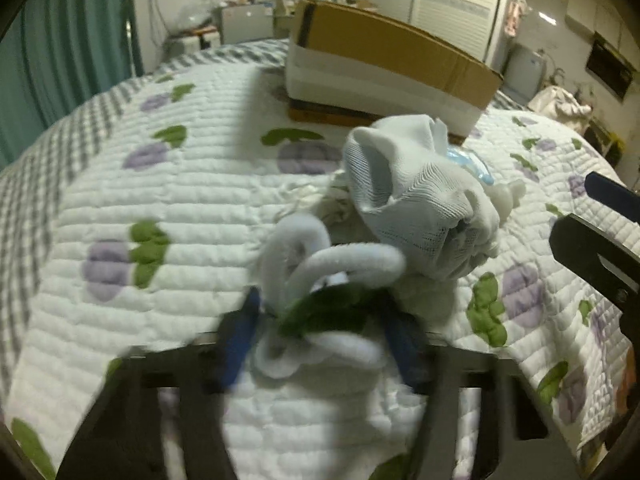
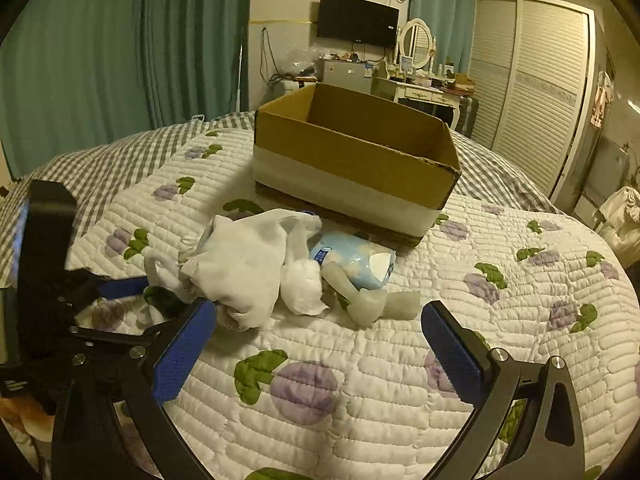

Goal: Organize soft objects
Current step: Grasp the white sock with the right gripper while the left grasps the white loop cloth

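Observation:
A pile of soft things lies on the quilted bed in front of an open cardboard box (image 2: 352, 160). The pile holds a white mesh sock (image 1: 420, 200), also in the right wrist view (image 2: 244, 264), a light blue tissue pack (image 2: 352, 260), a pale rubbery piece (image 2: 372, 304) and a white looped cord with a dark green part (image 1: 328, 280). My left gripper (image 1: 324, 328) has its blue fingers closed around the looped cord; it shows in the right wrist view (image 2: 132, 292) too. My right gripper (image 2: 316, 356) is open and empty, just in front of the pile.
The box (image 1: 384, 64) stands at the far side of the bed, its inside brown and bare as far as visible. Teal curtains (image 2: 100, 60) hang left; a wardrobe (image 2: 532, 80) and dresser stand behind. The bed edge curves away on the right.

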`<state>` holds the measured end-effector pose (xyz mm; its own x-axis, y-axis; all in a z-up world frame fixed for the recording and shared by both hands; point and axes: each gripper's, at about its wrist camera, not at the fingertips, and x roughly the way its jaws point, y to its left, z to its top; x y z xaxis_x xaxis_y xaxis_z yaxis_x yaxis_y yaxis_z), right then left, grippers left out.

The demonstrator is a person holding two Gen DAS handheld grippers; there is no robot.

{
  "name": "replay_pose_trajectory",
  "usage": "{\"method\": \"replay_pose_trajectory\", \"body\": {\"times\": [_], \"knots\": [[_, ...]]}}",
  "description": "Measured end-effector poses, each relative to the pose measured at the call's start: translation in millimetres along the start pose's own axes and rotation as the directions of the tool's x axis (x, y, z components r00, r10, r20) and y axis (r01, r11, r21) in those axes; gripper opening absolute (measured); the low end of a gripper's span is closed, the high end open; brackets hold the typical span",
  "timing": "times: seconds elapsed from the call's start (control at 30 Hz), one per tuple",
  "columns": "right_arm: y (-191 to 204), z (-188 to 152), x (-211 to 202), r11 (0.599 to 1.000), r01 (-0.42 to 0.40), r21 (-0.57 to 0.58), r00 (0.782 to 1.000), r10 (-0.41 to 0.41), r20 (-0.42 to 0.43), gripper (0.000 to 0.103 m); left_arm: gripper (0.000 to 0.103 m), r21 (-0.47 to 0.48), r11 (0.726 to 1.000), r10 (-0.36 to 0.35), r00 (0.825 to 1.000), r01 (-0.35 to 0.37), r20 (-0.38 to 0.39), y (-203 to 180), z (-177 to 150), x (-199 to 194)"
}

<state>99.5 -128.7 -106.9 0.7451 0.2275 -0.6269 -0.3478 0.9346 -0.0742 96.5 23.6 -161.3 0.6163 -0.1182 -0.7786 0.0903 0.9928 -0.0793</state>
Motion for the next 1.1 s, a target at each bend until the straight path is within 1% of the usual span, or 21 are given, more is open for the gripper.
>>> {"method": "replay_pose_trajectory", "body": {"times": [0.07, 0.1, 0.13, 0.2, 0.27, 0.37, 0.4, 0.47, 0.53, 0.6, 0.67, 0.7, 0.8, 0.87, 0.9, 0.97, 1.03, 1.1], "knots": [[1.4, -0.6, -0.5, 1.000, -0.005, -0.003, 1.000, 0.005, -0.003, 0.103, 0.042, -0.011, 1.000, -0.016, 1.000, 0.016, -0.001, 3.6, 0.5, -1.4], [3.8, -0.8, -1.5, 1.000, -0.006, -0.009, 1.000, 0.006, -0.002, 0.103, 0.039, -0.014, 1.000, -0.023, 1.000, 0.023, 0.001, 5.7, 2.9, -3.9], [5.9, -1.3, -2.7, 1.000, -0.006, -0.014, 1.000, 0.006, 0.000, 0.103, 0.039, -0.018, 0.999, -0.031, 0.999, 0.031, 0.006, 8.5, 3.4, -10.7], [11.4, -1.3, -5.0, 0.999, -0.016, -0.032, 1.000, 0.016, 0.003, 0.103, 0.039, -0.015, 1.000, -0.021, 0.999, 0.022, 0.026, 12.4, 3.8, -21.8], [17.5, -0.6, -5.6, 0.999, -0.026, -0.046, 1.000, 0.026, 0.008, 0.103, 0.039, 0.004, 1.000, 0.005, 0.999, -0.005, 0.049, 16.2, 6.9, -32.7], [28.2, 1.5, -0.8, 0.997, -0.039, -0.064, 0.999, 0.039, -0.002, 0.103, 0.039, 0.020, 0.997, 0.075, 0.993, -0.077, 0.093, 24.8, 13.1, -44.8], [33.3, 2.2, 2.0, 0.996, -0.044, -0.073, 0.999, 0.044, -0.004, 0.103, 0.039, 0.019, 0.996, 0.088, 0.991, -0.090, 0.100, 27.7, 15.0, -46.8], [44.1, 3.2, 7.8, 0.994, -0.053, -0.093, 0.999, 0.053, -0.006, 0.103, 0.039, 0.007, 0.995, 0.101, 0.990, -0.102, 0.103, 34.8, 18.6, -48.5], [54.5, 4.5, 14.4, 0.992, -0.077, -0.102, 0.997, 0.076, -0.009, 0.102, 0.039, 0.008, 0.994, 0.111, 0.990, -0.113, 0.088, 40.1, 22.7, -47.4], [63.3, 6.1, 23.6, 0.991, -0.084, -0.105, 0.996, 0.082, -0.017, 0.098, 0.039, 0.009, 0.992, 0.127, 0.986, -0.129, 0.103, 44.6, 25.1, -50.2], [70.0, 7.7, 33.7, 0.992, -0.059, -0.110, 0.998, 0.056, -0.027, 0.090, 0.039, 0.001, 0.992, 0.124, 0.986, -0.124, 0.110, 49.4, 26.0, -53.4], [73.0, 8.5, 38.6, 0.992, -0.042, -0.115, 0.999, 0.039, -0.028, 0.087, 0.039, -0.003, 0.992, 0.123, 0.986, -0.124, 0.114, 50.8, 26.2, -54.2], [77.0, 9.7, 44.8, 0.993, -0.010, -0.119, 1.000, 0.009, -0.007, 0.076, 0.039, -0.005, 0.992, 0.125, 0.986, -0.125, 0.114, 54.0, 25.7, -56.6], [77.5, 9.7, 45.5, 0.993, 0.005, -0.115, 1.000, -0.004, 0.008, 0.058, 0.039, -0.005, 0.993, 0.119, 0.986, -0.119, 0.118, 53.7, 24.9, -58.0], [76.9, 9.9, 45.5, 0.993, 0.016, -0.113, 1.000, -0.014, 0.011, 0.054, 0.039, -0.005, 0.993, 0.118, 0.986, -0.118, 0.118, 53.4, 24.6, -58.8], [73.6, 9.8, 41.0, 0.995, 0.008, -0.097, 1.000, -0.005, 0.028, 0.047, 0.039, -0.006, 0.993, 0.115, 0.986, -0.115, 0.121, 52.9, 23.2, -60.0], [70.2, 9.8, 33.4, 0.997, -0.005, -0.080, 0.999, 0.009, 0.047, 0.043, 0.039, -0.010, 0.993, 0.121, 0.984, -0.120, 0.128, 52.4, 20.8, -62.1], [67.3, 10.9, 23.0, 0.997, -0.043, -0.066, 0.997, 0.047, 0.066, 0.042, 0.039, -0.011, 0.993, 0.116, 0.985, -0.115, 0.132, 52.1, 17.7, -64.2]]}}
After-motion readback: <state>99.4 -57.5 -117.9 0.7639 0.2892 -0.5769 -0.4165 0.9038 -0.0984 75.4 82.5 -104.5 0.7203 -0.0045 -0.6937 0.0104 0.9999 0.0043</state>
